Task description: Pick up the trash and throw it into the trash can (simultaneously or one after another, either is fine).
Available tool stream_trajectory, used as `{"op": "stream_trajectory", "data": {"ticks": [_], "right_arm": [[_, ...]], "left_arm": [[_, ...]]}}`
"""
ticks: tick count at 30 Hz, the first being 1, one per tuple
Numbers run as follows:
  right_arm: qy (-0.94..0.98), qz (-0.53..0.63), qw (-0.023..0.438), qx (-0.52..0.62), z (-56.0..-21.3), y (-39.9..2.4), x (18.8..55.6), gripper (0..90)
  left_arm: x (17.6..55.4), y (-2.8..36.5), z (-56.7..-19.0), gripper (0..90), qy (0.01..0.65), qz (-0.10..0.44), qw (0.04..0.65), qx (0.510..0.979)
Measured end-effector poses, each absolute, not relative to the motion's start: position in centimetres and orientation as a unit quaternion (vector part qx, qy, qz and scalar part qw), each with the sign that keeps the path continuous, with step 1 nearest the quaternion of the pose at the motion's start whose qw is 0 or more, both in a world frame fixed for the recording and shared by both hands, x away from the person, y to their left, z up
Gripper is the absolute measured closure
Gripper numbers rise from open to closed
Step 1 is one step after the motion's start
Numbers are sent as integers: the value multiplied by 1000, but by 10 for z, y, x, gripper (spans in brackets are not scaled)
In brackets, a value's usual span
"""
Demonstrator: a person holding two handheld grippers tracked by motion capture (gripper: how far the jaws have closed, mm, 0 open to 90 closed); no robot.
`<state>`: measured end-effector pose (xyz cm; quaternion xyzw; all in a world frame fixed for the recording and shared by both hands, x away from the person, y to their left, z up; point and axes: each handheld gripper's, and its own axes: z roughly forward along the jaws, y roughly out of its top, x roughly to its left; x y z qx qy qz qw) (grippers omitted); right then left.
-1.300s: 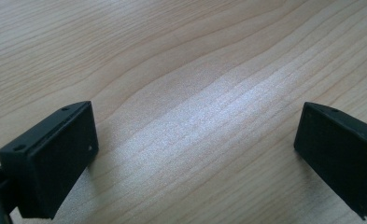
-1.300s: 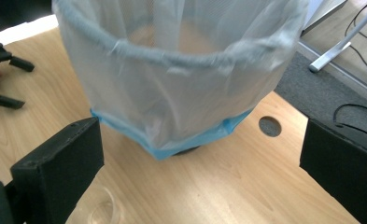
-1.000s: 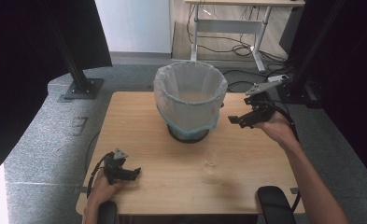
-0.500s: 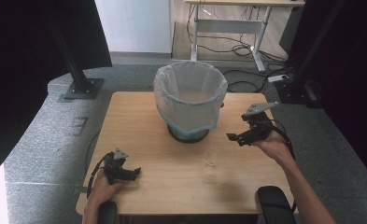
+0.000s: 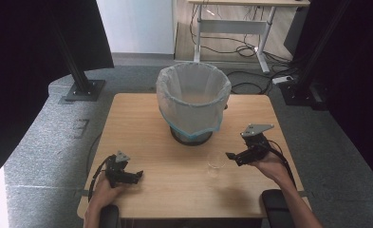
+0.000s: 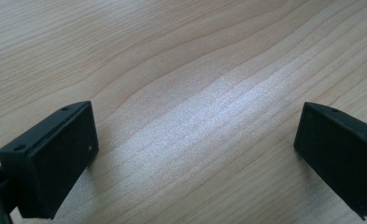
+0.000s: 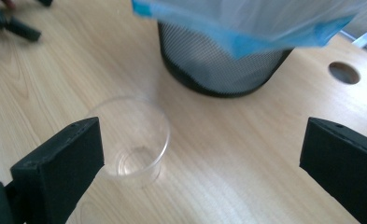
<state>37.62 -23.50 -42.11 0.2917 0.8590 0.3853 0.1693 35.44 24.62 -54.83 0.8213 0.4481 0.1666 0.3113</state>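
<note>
A clear plastic cup [image 5: 216, 164] stands upright on the wooden table [image 5: 141, 123], in front of a black mesh bin [image 5: 191, 135] lined with a pale bag [image 5: 192, 97]. My right gripper [image 5: 231, 156] hovers open just right of the cup, jaws wide apart. In the right gripper view the cup [image 7: 132, 140] sits ahead near the left jaw, with the bin [image 7: 218, 60] beyond it. My left gripper [image 5: 137, 176] rests open near the table's front left corner. In the left gripper view its jaws stand wide over bare wood [image 6: 195, 93].
A cable hole [image 7: 343, 73] is cut in the tabletop beside the bin. Black stands [image 5: 82, 88] and a white desk frame [image 5: 231, 26] with cables stand on the grey floor beyond the table. Dark curtains hang on both sides.
My right gripper has come down and toward the near side, from beside the bin's rim to just right of the cup. The left gripper has stayed put.
</note>
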Motion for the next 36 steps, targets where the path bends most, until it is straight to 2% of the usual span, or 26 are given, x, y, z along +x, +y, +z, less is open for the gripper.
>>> {"op": "stream_trajectory", "data": {"ticks": [15,31,33,36], "right_arm": [[876,378,134,268,-458,-210,364,0],[881,378,124,258,-481,-186,370,0],[881,376,124,258,-482,-185,370,14],[881,377,127,257,-482,-184,371,92]], "left_arm": [[354,246,-548,0,448,167,311,821],[354,246,-548,0,448,167,311,821],[354,246,-548,0,448,167,311,821],[354,246,-548,0,448,167,311,821]]}}
